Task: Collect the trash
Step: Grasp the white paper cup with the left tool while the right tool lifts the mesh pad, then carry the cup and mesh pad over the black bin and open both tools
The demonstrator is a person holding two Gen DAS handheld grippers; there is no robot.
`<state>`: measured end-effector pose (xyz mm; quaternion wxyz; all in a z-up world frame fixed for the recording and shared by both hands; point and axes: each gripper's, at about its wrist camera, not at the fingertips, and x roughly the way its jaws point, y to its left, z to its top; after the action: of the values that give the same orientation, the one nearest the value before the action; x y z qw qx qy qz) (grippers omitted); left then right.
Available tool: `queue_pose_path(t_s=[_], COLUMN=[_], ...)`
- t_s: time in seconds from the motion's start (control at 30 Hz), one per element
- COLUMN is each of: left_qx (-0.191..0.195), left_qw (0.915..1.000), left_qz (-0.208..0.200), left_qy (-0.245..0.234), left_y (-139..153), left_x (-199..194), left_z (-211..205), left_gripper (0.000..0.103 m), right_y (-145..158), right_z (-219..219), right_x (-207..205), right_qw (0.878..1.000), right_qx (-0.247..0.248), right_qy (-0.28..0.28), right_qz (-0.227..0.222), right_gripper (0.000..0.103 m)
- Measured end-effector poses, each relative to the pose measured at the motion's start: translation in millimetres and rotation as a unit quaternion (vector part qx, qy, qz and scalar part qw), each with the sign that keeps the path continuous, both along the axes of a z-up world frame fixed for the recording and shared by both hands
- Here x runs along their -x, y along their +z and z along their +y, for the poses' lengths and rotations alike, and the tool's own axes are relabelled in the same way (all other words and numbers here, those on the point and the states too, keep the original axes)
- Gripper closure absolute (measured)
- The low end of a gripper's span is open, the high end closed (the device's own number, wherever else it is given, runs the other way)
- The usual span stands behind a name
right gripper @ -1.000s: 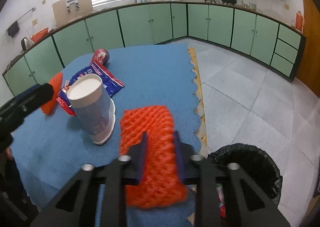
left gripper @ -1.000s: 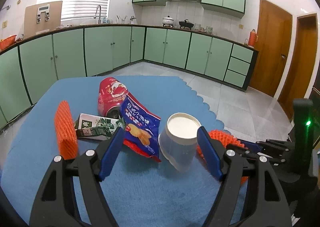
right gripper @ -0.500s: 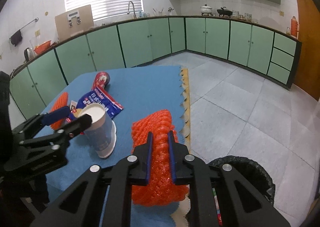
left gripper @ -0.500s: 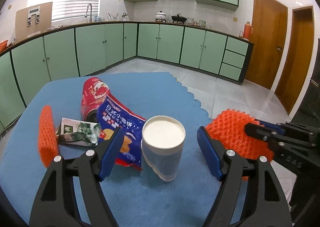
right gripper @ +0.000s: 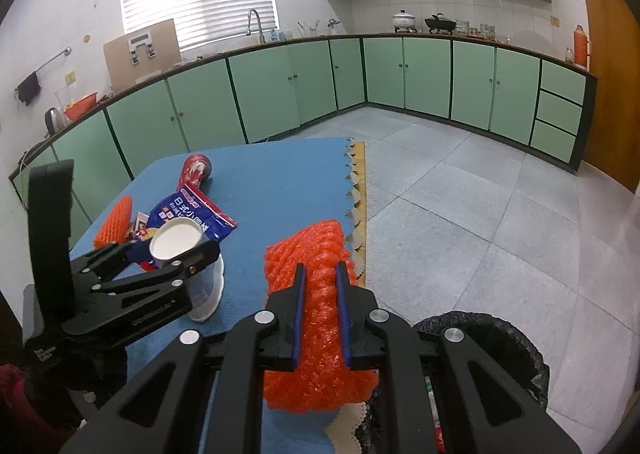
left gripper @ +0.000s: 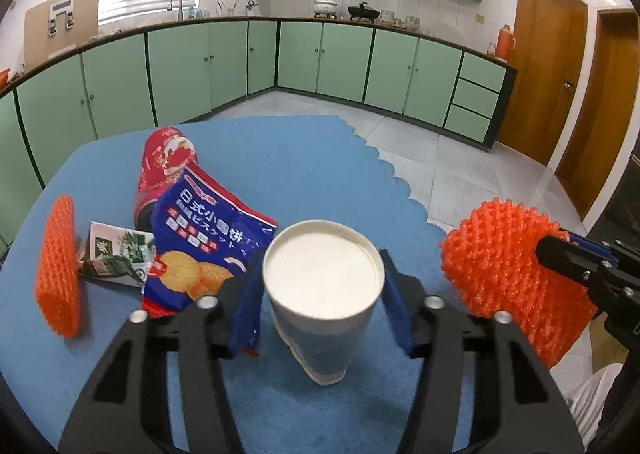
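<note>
Pinching orange foam net, right tongs; left tongs flank cup.

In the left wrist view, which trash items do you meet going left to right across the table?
Orange foam net → green carton → blue biscuit bag → white paper cup, between the left gripper fingers → second orange foam net, held by the right gripper.

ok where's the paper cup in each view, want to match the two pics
Left wrist: the paper cup is low centre, between the left gripper's fingers.
Right wrist: the cup is at left, mid-height, with the left gripper around it.
Shared landmark: the blue snack bag lies just behind the cup in both views.
</note>
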<state>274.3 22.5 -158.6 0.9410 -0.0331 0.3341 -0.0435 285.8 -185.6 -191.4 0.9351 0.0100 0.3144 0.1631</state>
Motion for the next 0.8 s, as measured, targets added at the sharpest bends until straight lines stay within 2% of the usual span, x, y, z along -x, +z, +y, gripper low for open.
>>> queue_pose_path(t_s=[0.17,0.43,0.8], left_qx=[0.001,0.008,0.014], left_qw=[0.9999,0.9992,0.9973], left_qz=[-0.011,-0.039,-0.063], left_qy=[0.001,-0.006,-0.036], left_y=[4,29,58], left_x=[8,24,31], left_z=[-1,-2,-27], left_gripper=[0.052,0.053,0.053], right_y=[3,16,43], right_z=[-4,-12,-36], right_x=[1,10,26], right_qw=[1.0,1.0,0.998], right_qx=[-0.005,-0.008,-0.012], right_qy=[-0.002,-0.013,-0.045], right_qz=[-0.004,-0.021,-0.049], right_gripper=[0.089,0.089,0.089])
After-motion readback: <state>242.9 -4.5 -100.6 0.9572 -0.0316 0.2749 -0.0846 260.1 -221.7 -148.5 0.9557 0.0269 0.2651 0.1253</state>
